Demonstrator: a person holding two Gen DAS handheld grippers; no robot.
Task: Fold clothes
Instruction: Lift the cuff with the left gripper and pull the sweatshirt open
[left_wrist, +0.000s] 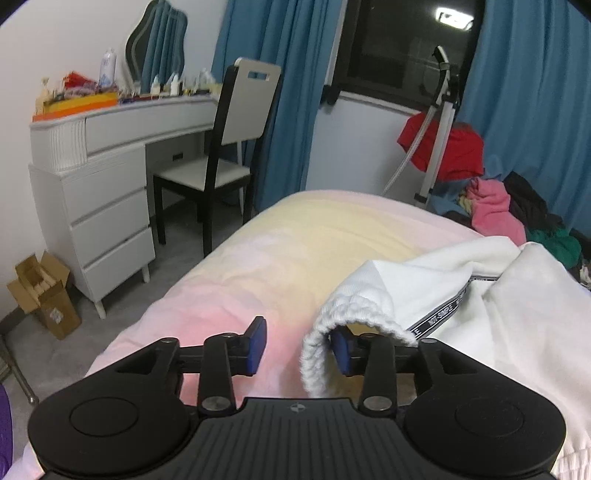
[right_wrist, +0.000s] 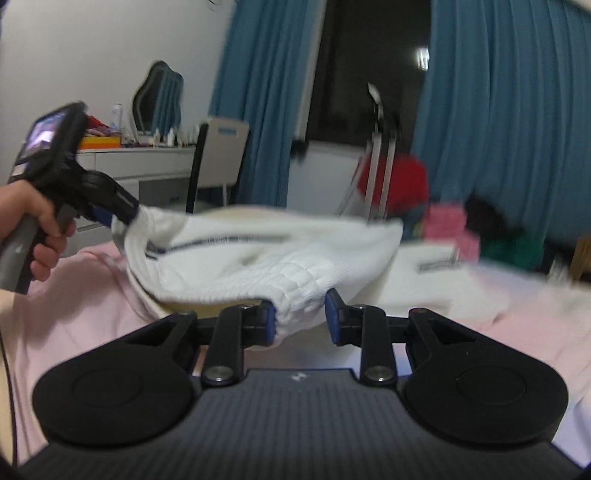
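A white garment (left_wrist: 498, 306) with a ribbed hem and a black lettered tape lies on the pink and yellow bed (left_wrist: 295, 240). My left gripper (left_wrist: 299, 343) is open; the ribbed hem (left_wrist: 351, 314) drapes over its right pad and hangs in the gap. In the right wrist view the left gripper (right_wrist: 114, 218) holds the hem up at the left. My right gripper (right_wrist: 300, 317) is open, with the ribbed hem (right_wrist: 295, 291) lying between its pads. The garment (right_wrist: 258, 251) hangs stretched between both grippers above the bed (right_wrist: 74, 295). This view is blurred.
A white dressing table (left_wrist: 110, 155) and a chair (left_wrist: 229, 140) stand left of the bed. A pile of coloured clothes (left_wrist: 509, 206) and a stand with a red garment (left_wrist: 443, 147) lie at the far right by blue curtains. A cardboard box (left_wrist: 44, 291) sits on the floor.
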